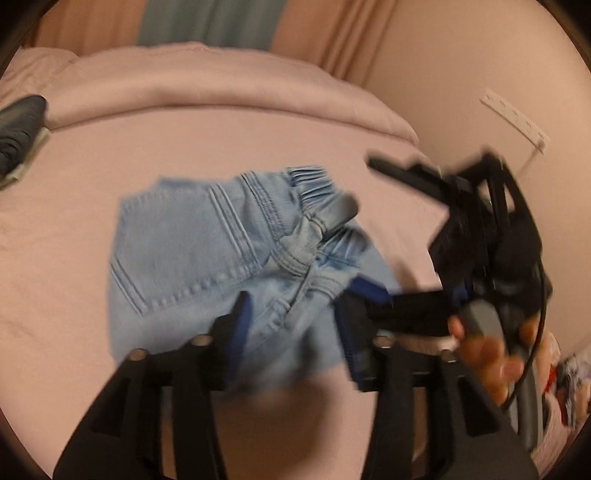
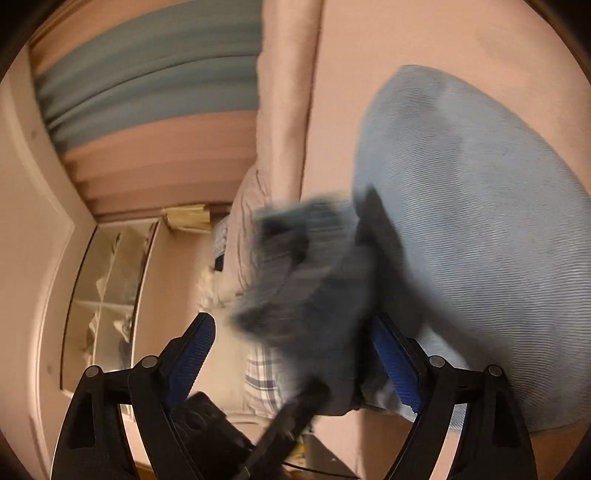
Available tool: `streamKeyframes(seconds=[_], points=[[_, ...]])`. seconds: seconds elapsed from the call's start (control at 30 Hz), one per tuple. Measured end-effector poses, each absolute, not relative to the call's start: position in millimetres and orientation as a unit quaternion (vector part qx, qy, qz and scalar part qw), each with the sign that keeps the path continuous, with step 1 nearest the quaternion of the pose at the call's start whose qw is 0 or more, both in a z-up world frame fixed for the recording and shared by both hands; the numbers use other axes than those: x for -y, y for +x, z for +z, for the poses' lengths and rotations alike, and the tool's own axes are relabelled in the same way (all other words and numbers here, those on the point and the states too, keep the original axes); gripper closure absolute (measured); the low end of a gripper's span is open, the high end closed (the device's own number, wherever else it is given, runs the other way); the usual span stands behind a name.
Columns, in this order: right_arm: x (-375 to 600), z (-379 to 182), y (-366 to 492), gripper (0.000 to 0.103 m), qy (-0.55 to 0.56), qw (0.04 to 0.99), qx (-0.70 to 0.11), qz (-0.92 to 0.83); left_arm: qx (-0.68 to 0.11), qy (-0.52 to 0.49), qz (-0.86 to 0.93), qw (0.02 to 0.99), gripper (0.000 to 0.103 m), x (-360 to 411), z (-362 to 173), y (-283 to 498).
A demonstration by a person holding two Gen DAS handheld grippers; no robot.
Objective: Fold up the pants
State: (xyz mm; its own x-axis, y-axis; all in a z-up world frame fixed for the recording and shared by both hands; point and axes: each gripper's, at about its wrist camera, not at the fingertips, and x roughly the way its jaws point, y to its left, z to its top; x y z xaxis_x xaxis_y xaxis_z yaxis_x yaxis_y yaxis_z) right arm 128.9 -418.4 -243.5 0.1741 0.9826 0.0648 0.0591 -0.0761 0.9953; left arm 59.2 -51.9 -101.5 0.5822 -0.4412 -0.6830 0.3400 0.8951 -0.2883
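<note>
so on the far left a dark garment (image 1: pixel 20 129) sits at the bed's (image 1: pixel 229 122) edge, apart from my work. centre, the light-blue jeans (image 1: pixel 207 251) lie bunched on the pink sheet, waistband up. my left gripper (image 1: pixel 291 325) hangs over them, fingers apart, gripping nothing. right gripper (image 2: pixel 291 350) also spread, denim draped between, probably just let go.

A dark garment (image 1: pixel 18 129) lies at the left edge of the pink bed (image 1: pixel 221 122), with curtains (image 1: pixel 207 26) behind the bed.
</note>
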Motion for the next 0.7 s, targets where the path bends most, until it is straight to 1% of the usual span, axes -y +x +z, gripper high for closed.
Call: streamKeyframes(seconds=[0.03, 0.07, 0.13, 0.23, 0.27, 0.33, 0.37, 0.4, 0.43, 0.47, 0.5, 0.6, 0.7], points=[[418.8, -243.9, 129.4, 0.016, 0.57, 0.512, -0.458, 0.45, -0.398, -0.061, -0.222, 0.888, 0.038, 51.5, -101.5, 57.4], [417.9, -243.5, 128.8, 0.016, 0.564, 0.516, -0.463, 0.449, -0.393, -0.055, -0.219, 0.891, 0.032, 49.7, -99.9, 52.3], [413.0, -239.6, 124.8, 0.016, 0.553, 0.526, -0.468, 0.446, -0.386, -0.058, -0.216, 0.895, 0.028, 37.7, -96.0, 43.3], [401.7, -228.1, 126.7, 0.016, 0.515, 0.558, -0.487, 0.431, -0.388, -0.091, -0.197, 0.896, 0.024, 14.0, -94.6, 33.2], [397.8, -224.0, 126.2, 0.017, 0.5, 0.57, -0.493, 0.426, -0.39, -0.104, -0.188, 0.896, 0.024, 4.6, -95.5, 31.2], [389.1, -217.1, 124.5, 0.022, 0.461, 0.604, -0.508, 0.405, -0.391, -0.136, -0.165, 0.895, 0.023, -14.8, -98.4, 23.4], [384.5, -214.3, 123.8, 0.031, 0.444, 0.618, -0.514, 0.396, -0.392, -0.151, -0.157, 0.894, 0.023, -23.7, -99.9, 22.3], [378.8, -212.2, 124.0, 0.042, 0.424, 0.632, -0.521, 0.387, -0.391, -0.164, -0.149, 0.893, 0.023, -31.7, -101.2, 19.7], [375.3, -213.4, 127.2, 0.049, 0.409, 0.642, -0.526, 0.379, -0.39, -0.181, -0.138, 0.892, 0.023, -43.4, -103.1, 18.3], [373.5, -213.0, 128.0, 0.061, 0.394, 0.655, -0.527, 0.372, -0.39, -0.191, -0.132, 0.891, 0.023, -48.4, -105.0, 17.7], [371.5, -210.4, 127.4, 0.065, 0.377, 0.67, -0.521, 0.37, -0.391, -0.2, -0.126, 0.889, 0.023, -53.0, -106.6, 17.1], [371.0, -196.5, 128.2, 0.071, 0.343, 0.706, -0.494, 0.374, -0.393, -0.221, -0.123, 0.884, 0.023, -60.7, -111.1, 18.5], [393.5, -181.2, 123.4, 0.072, 0.344, 0.729, -0.458, 0.374, -0.394, -0.223, -0.126, 0.883, 0.023, -56.3, -113.1, 20.1]])
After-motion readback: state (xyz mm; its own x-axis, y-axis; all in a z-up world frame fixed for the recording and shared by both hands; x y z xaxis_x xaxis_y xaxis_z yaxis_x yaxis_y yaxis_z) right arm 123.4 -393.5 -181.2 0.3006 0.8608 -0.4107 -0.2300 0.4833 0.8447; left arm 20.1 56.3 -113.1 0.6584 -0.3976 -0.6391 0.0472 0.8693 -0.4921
